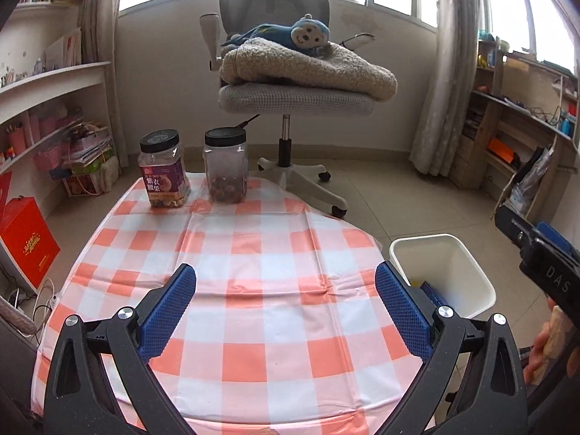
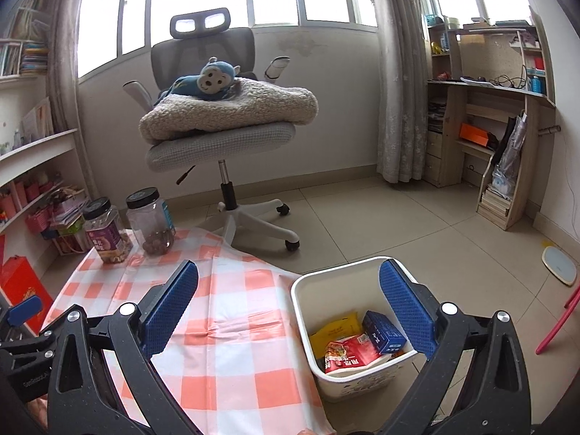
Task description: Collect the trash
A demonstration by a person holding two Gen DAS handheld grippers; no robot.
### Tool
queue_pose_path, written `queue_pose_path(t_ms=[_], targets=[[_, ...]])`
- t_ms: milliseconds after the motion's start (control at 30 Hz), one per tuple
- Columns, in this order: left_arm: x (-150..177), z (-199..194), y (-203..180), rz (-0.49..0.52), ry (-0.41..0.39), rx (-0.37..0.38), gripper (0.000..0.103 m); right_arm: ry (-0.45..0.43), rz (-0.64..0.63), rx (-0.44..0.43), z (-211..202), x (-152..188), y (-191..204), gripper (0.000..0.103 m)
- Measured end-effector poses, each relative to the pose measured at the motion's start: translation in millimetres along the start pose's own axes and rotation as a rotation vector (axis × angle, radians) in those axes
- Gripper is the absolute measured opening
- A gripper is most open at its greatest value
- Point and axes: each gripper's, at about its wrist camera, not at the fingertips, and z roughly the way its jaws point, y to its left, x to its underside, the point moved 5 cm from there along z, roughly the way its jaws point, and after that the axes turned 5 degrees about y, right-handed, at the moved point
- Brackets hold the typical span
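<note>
Standing by the low table [image 1: 253,253] with its orange-and-white checked cloth, I see two jars at the far left corner: a labelled nut jar [image 1: 164,170] and, just to its right, a clear jar [image 1: 226,166] with a dark layer at the bottom. Both are capped and upright, and I would judge they are not trash. The rest of the cloth looks bare. The left gripper [image 1: 286,304] hovers over the near middle of the table, its blue fingers spread wide with nothing between them. Further right, the white bin [image 2: 308,311] sits on the floor just beside the table's right edge. Inside it lie a yellow packet [image 2: 335,330], a red wrapper [image 2: 348,357] and a blue box [image 2: 382,331]. The right gripper [image 2: 288,308] hangs above the bin's near side, fingers likewise apart and empty. Judging by that, the collecting seems done or nearly so; no loose rubbish shows on the table.
</note>
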Motion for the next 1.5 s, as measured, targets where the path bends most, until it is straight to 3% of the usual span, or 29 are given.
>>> queue_pose_path(t_ms=[400,800,1500], targets=[[5,-6,22,-0.070,0.004,-0.029,0.096,0.092,-0.053,-0.081,11,21,39,0.096],[7,-5,28,-0.077,0.004,-0.051,0.096,0.020,-0.124,-0.063,0,19,49,0.096],[9,-2,32,-0.090,0.011,-0.063,0.096,0.031,-0.109,-0.065,3,21,44,0.096]])
